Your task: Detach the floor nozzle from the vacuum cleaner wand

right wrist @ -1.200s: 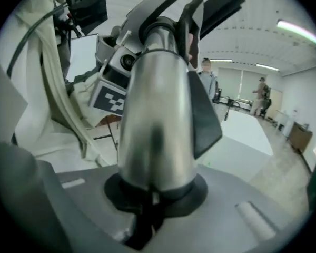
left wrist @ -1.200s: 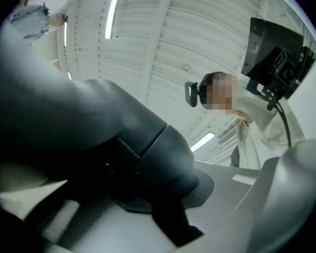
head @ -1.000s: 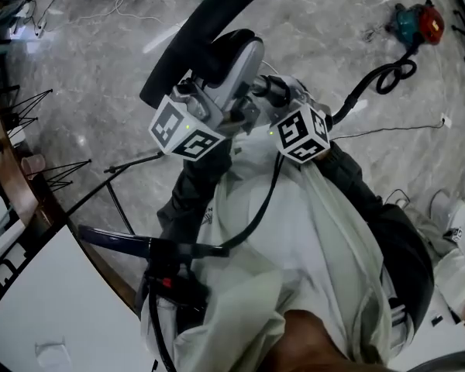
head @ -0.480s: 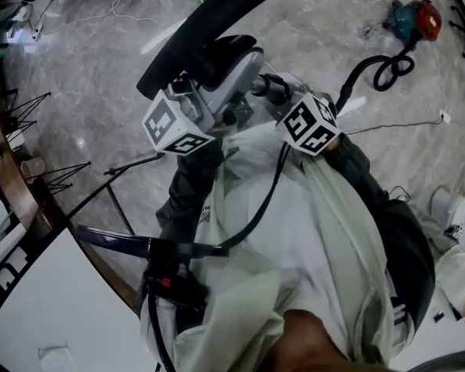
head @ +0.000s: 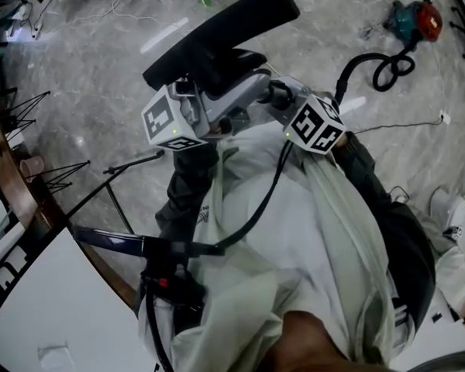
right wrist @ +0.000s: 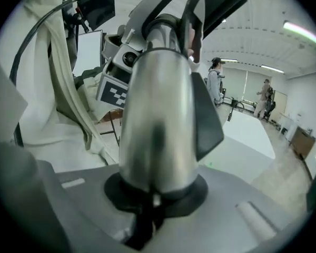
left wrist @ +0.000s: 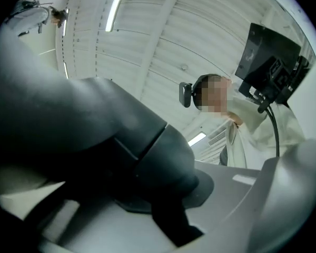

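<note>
The floor nozzle is held up in front of the person's chest; its long black head [head: 217, 33] slants up to the right above its grey neck [head: 236, 87]. My left gripper [head: 217, 107] is shut on that dark grey neck [left wrist: 110, 136], which fills the left gripper view. My right gripper [head: 283, 99] is shut on the silver wand tube [right wrist: 158, 115], which runs up into the nozzle's neck [right wrist: 163, 25]. Both marker cubes face the head camera. The joint between tube and nozzle looks closed.
A red and teal vacuum body [head: 418, 22] lies on the grey floor at the back right, with its black hose [head: 380, 72] coiled beside it. A white table [head: 31, 301] and wire stands [head: 54, 169] are at the left. People [right wrist: 216, 83] stand far off.
The nozzle's black head has swung up and to the right in the head view. The left gripper has turned with it. The right gripper's cube has shifted a little to the right.
</note>
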Demonstrator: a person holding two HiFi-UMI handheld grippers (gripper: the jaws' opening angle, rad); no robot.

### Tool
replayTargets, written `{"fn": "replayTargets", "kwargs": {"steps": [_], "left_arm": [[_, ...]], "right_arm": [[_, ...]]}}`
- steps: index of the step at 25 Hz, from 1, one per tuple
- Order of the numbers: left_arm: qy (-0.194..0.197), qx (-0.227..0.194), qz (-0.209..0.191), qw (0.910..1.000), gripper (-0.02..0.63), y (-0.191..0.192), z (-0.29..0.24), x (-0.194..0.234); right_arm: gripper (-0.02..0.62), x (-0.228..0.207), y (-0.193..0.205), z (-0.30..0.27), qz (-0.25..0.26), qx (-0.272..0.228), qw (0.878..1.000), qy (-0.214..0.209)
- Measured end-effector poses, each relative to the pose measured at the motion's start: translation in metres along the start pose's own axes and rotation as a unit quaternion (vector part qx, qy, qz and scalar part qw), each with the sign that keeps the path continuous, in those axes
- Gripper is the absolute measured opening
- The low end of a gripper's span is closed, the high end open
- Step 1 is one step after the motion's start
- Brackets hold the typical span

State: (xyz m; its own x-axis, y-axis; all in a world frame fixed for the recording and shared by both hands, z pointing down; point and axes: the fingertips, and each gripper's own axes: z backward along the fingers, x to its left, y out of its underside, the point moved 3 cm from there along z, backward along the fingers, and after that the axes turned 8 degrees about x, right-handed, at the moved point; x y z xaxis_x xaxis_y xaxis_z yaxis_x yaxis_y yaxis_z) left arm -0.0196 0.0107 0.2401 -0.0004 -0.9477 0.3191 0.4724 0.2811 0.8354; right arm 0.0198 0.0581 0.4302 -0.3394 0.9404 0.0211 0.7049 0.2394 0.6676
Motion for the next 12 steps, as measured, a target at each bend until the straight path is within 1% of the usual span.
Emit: {"fn": "replayTargets", "kwargs": {"steps": [1, 2, 3, 5, 6, 7, 8, 9, 10, 11, 12], "left_arm": [[-0.015, 0.000, -0.005, 0.9999, 0.072, 0.000, -0.001, 0.002], [-0.042, -0.002, -0.013, 0.9990, 0.073, -0.001, -0.001, 0.006], [-0.078, -0.003, -0.024, 0.9967, 0.072, -0.002, 0.000, 0.011], [-0.149, -0.005, -0.041, 0.9880, 0.073, -0.004, 0.005, 0.022], [-0.165, -0.007, -0.038, 0.9855, 0.072, -0.004, 0.008, 0.025], [-0.164, -0.010, -0.029, 0.9859, 0.072, -0.004, 0.011, 0.026], [-0.149, -0.017, -0.016, 0.9886, 0.072, -0.004, 0.013, 0.025], [-0.121, -0.032, 0.000, 0.9922, 0.073, -0.006, 0.016, 0.023], [-0.085, -0.057, 0.020, 0.9945, 0.074, -0.012, 0.021, 0.020], [-0.049, -0.091, 0.041, 0.9938, 0.072, -0.022, 0.027, 0.018], [-0.023, -0.123, 0.054, 0.9907, 0.072, -0.035, 0.035, 0.017]], "right_arm": [[0.043, -0.002, 0.001, 0.000, -0.007, -0.001, 1.000, 0.014], [0.043, -0.005, 0.001, 0.000, -0.018, 0.001, 0.999, 0.033], [0.043, -0.008, 0.001, -0.002, -0.031, 0.005, 0.998, 0.056], [0.043, -0.013, 0.001, -0.005, -0.054, 0.019, 0.994, 0.097], [0.043, -0.014, 0.001, -0.007, -0.060, 0.024, 0.992, 0.108], [0.043, -0.013, 0.001, -0.008, -0.061, 0.026, 0.991, 0.112], [0.043, -0.011, 0.001, -0.009, -0.059, 0.025, 0.992, 0.108], [0.043, -0.009, 0.002, -0.010, -0.052, 0.022, 0.994, 0.096], [0.043, -0.006, 0.004, -0.009, -0.043, 0.014, 0.996, 0.081], [0.043, -0.004, 0.006, -0.007, -0.033, 0.002, 0.997, 0.065], [0.044, -0.004, 0.008, -0.003, -0.026, -0.012, 0.998, 0.054]]}}
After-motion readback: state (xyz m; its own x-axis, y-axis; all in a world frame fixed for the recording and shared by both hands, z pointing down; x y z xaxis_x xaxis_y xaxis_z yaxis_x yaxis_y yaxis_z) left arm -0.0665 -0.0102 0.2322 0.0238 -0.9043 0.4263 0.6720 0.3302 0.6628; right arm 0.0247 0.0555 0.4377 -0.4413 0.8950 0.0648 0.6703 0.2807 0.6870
